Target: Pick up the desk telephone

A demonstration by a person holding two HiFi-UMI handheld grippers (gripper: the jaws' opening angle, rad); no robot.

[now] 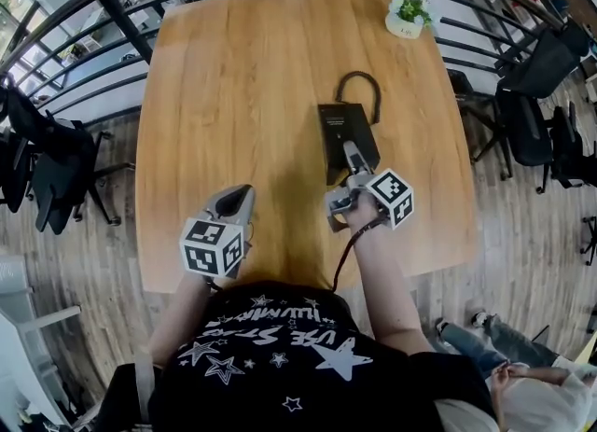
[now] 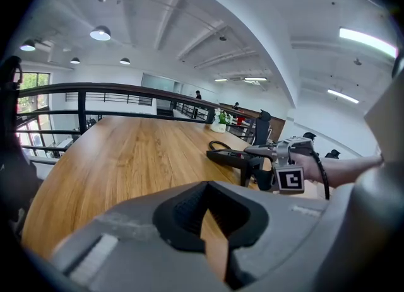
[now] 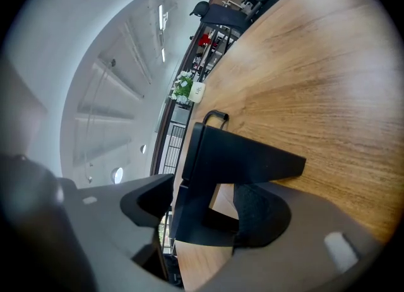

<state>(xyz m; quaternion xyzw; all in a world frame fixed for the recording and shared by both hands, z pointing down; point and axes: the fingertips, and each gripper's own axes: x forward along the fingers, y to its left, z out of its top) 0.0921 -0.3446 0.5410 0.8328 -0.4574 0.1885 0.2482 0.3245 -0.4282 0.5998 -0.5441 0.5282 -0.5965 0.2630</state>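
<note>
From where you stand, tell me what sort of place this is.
Probably an open-plan office, perhaps on an upper level: a large wooden table with a black railing curving round it, black office chairs beside it, and a desk telephone.

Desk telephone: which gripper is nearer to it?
Right. The right gripper has its jaws astride the desk telephone's near end; the left gripper hovers over the table, off to the telephone's left, clear of it.
</note>
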